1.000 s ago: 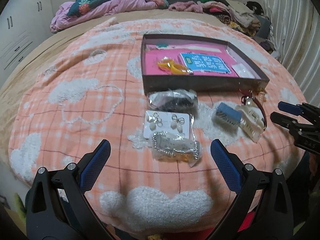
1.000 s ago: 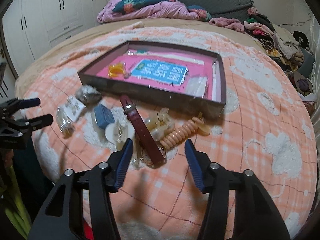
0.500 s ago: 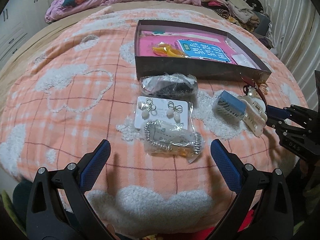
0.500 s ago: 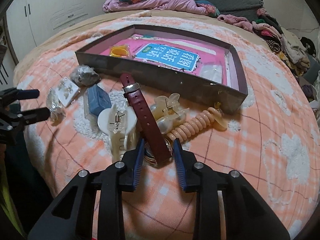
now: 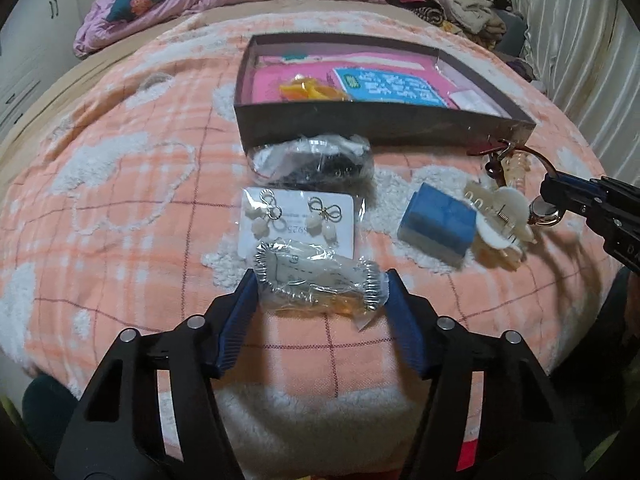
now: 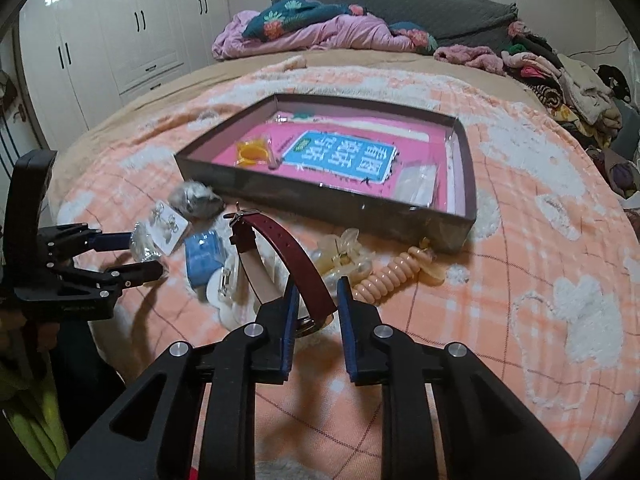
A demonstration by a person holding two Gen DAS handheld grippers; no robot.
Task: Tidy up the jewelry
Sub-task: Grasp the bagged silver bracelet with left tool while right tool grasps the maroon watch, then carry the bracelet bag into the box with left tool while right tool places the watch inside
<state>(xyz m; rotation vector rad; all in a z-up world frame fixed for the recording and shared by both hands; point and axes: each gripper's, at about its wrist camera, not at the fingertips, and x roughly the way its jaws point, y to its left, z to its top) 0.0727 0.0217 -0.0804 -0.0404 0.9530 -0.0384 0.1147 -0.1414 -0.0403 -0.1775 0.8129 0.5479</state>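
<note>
Both claws are engaged: the right gripper [image 6: 314, 312] is pinched on the maroon watch [image 6: 280, 256], lifted off the blanket [image 6: 520, 240], while the left gripper [image 5: 320, 300] is closing around the bagged bracelet [image 5: 316, 280], probably for transfer into the box [image 5: 380, 120].

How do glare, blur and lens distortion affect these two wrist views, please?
Left wrist view: fisheye bows the bed; glare glints on the bracelet bag, and the right gripper at the edge is smeared. Right wrist view: the wardrobe doors curve and shine, the blanket beyond looks soft.
</note>
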